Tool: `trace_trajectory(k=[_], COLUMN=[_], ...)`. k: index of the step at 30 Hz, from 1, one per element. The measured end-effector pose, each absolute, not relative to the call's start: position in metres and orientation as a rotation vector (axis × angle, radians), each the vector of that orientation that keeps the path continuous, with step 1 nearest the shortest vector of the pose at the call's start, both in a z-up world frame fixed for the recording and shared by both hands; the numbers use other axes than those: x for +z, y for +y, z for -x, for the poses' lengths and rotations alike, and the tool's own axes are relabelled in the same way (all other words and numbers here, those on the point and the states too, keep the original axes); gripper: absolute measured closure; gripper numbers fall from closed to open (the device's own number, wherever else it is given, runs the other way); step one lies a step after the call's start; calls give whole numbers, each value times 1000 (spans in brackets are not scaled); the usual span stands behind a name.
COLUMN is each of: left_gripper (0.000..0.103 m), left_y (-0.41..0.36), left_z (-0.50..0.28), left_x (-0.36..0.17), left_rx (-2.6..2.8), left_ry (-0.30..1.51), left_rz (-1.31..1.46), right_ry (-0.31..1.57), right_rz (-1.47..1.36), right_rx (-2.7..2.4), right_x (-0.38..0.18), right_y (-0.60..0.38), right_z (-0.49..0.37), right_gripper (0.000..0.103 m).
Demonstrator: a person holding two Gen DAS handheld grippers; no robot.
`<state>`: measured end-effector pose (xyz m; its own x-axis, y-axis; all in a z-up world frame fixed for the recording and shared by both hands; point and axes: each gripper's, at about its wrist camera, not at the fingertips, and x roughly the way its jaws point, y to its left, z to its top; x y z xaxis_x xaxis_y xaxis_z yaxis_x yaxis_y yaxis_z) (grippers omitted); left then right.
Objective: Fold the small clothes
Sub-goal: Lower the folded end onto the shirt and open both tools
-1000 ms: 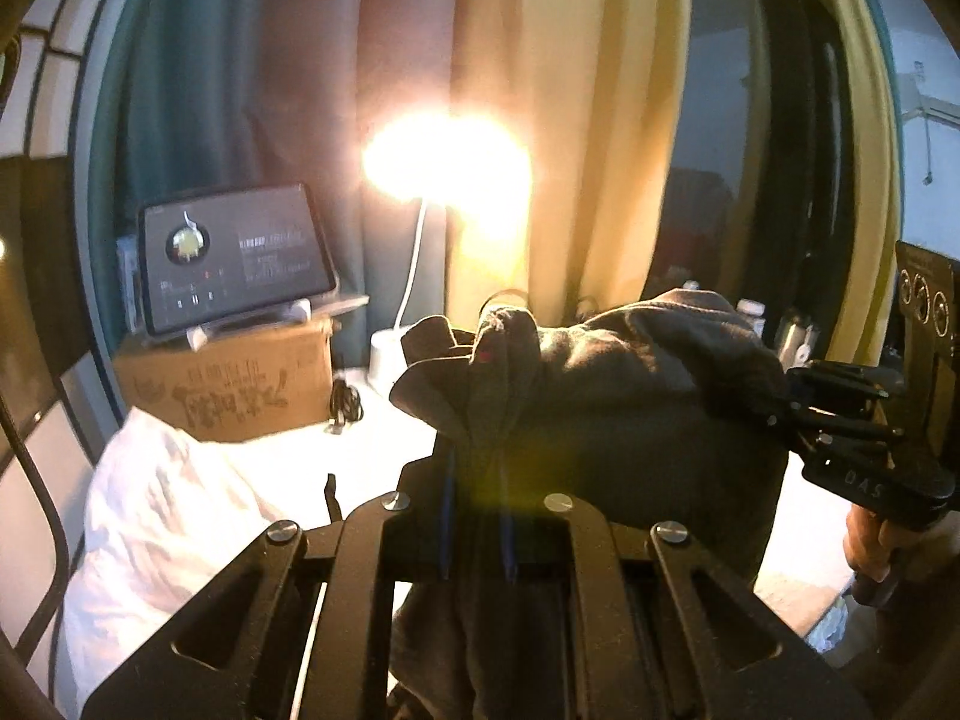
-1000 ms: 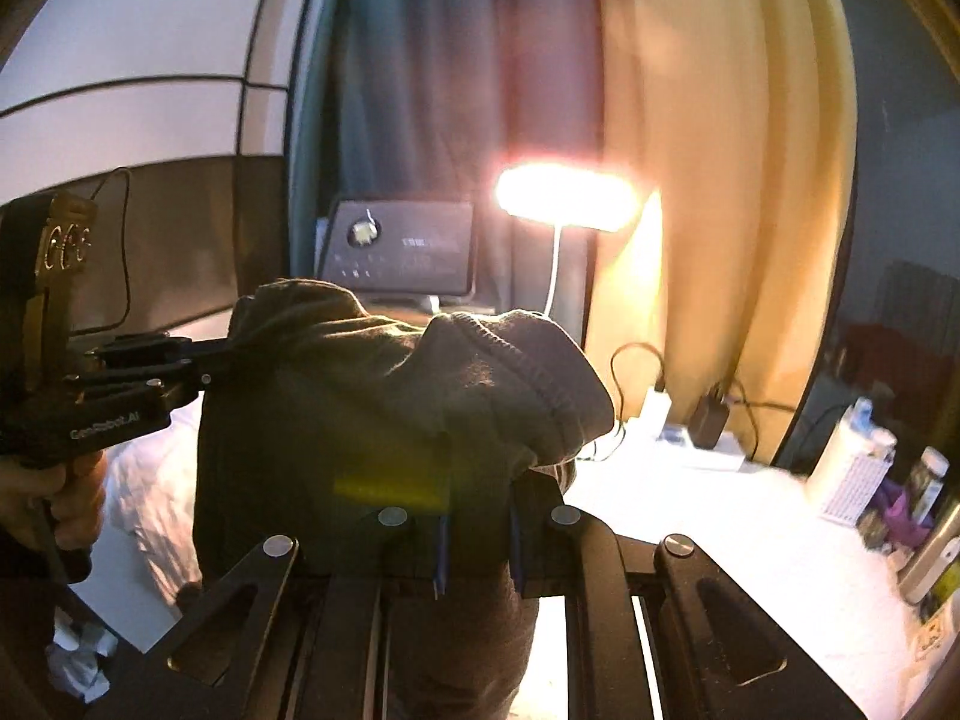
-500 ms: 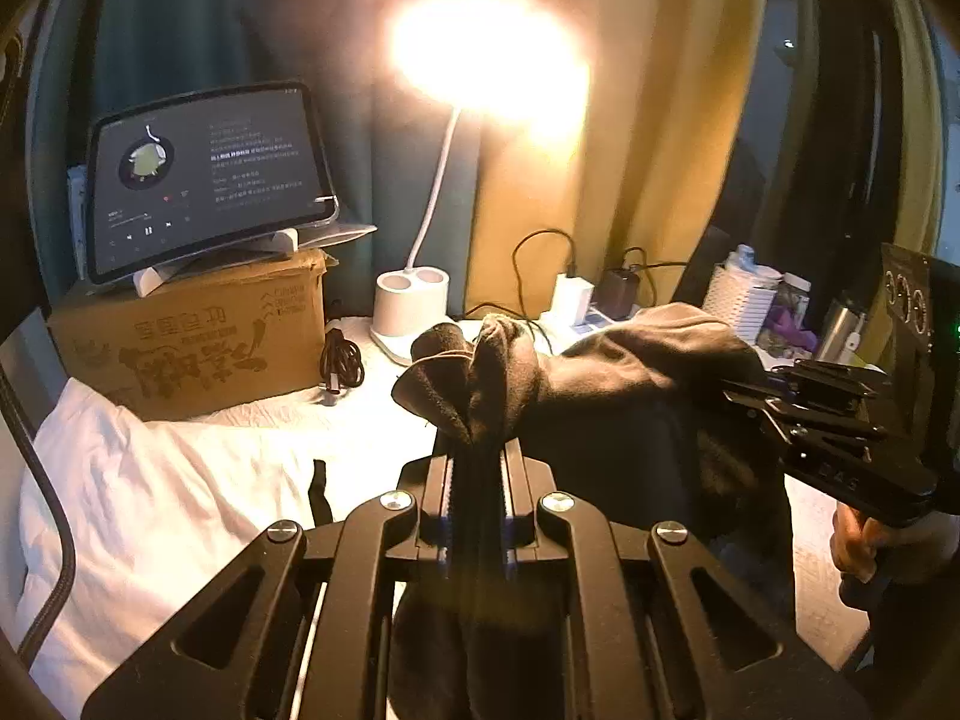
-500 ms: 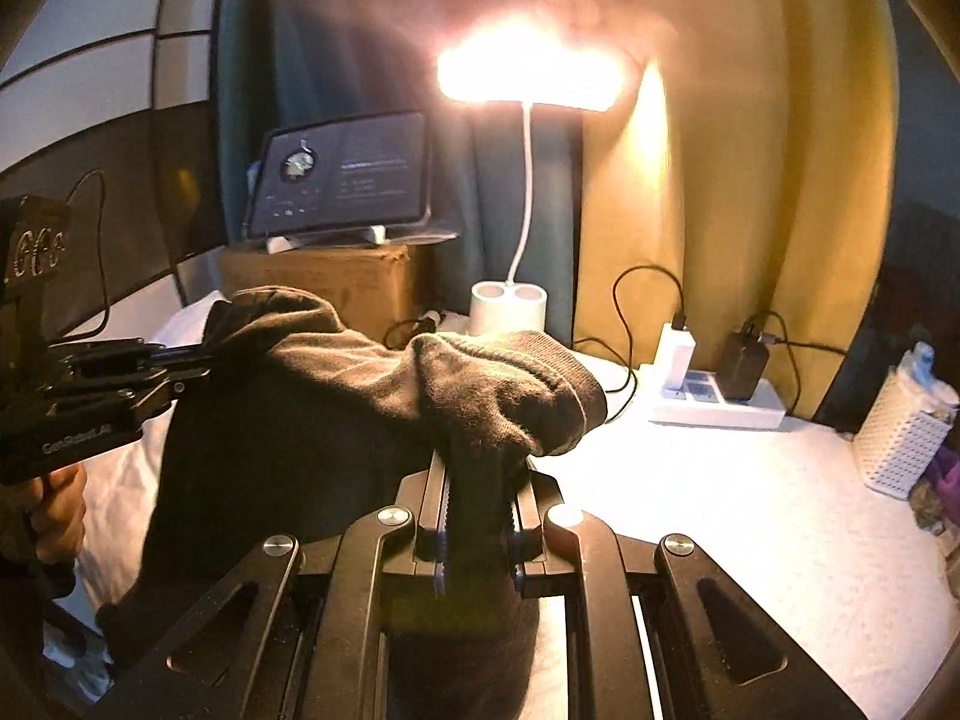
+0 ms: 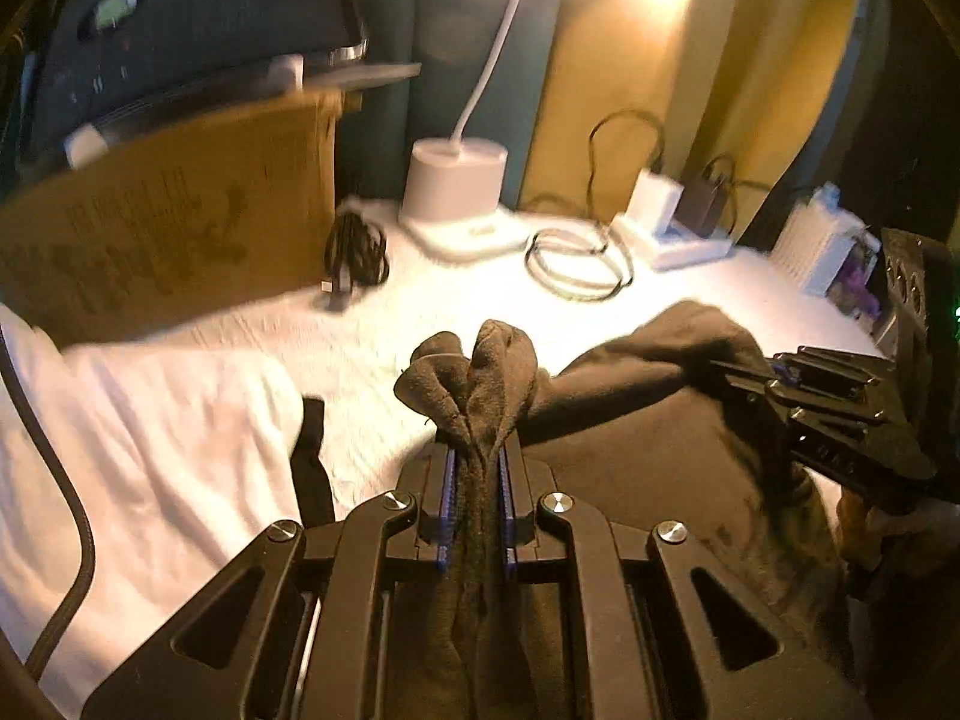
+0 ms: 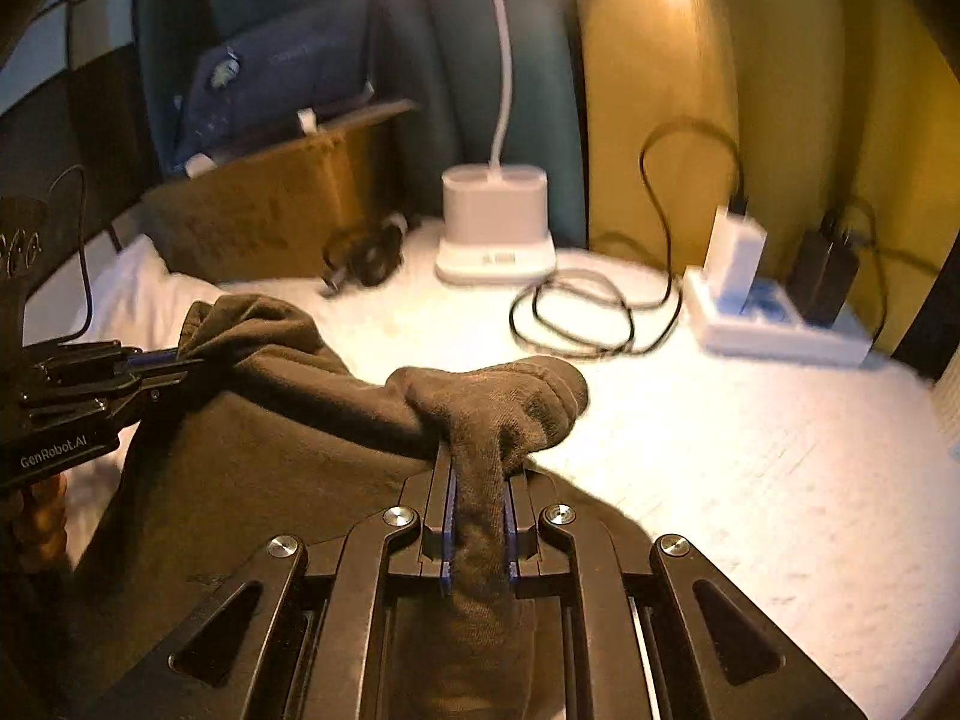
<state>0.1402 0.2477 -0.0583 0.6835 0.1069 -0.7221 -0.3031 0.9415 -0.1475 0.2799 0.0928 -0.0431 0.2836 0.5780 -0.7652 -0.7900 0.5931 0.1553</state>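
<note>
A dark brown garment (image 5: 636,438) (image 6: 270,438) hangs stretched between both grippers above the white bed surface (image 5: 372,354) (image 6: 750,450). My left gripper (image 5: 477,456) is shut on one bunched corner of the cloth, which sticks out past the fingertips. My right gripper (image 6: 478,468) is shut on the other corner, a thick hem that curls over to the right. Each wrist view shows the other gripper at its side edge: the right gripper (image 5: 744,372) and the left gripper (image 6: 168,360), each pinching the cloth. The lower part of the garment is hidden behind the gripper frames.
At the back stand a white lamp base (image 5: 456,180) (image 6: 495,210), a cardboard box (image 5: 162,228) with a tablet (image 5: 186,18) on top, a coiled cable (image 6: 576,318) and a power strip with chargers (image 6: 774,318). A white pillow (image 5: 138,450) lies at the left.
Both grippers have sunk toward the bed and tilted down with the garment held between them. The lamp head has slid out of the top of both views, and the bed surface now fills more of them.
</note>
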Motion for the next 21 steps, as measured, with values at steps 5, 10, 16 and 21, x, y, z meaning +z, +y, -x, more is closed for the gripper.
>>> trace_trajectory(k=[5, 10, 16, 21], left_gripper=[92, 90, 87, 87], left_y=[257, 263, 266, 265], left_z=[-149, -148, -143, -139], left_x=[-78, -86, -81, -68], left_rx=[248, 253, 273, 272], left_ry=[846, 869, 877, 866], left_rz=[280, 304, 304, 296], right_ry=[979, 1015, 1062, 1013], right_rz=[246, 191, 87, 114], right_rx=[939, 902, 852, 787], right_x=[-69, -77, -73, -62], right_y=[97, 85, 56, 45], right_z=[-293, -305, -319, -327], right_gripper=[91, 45, 45, 45])
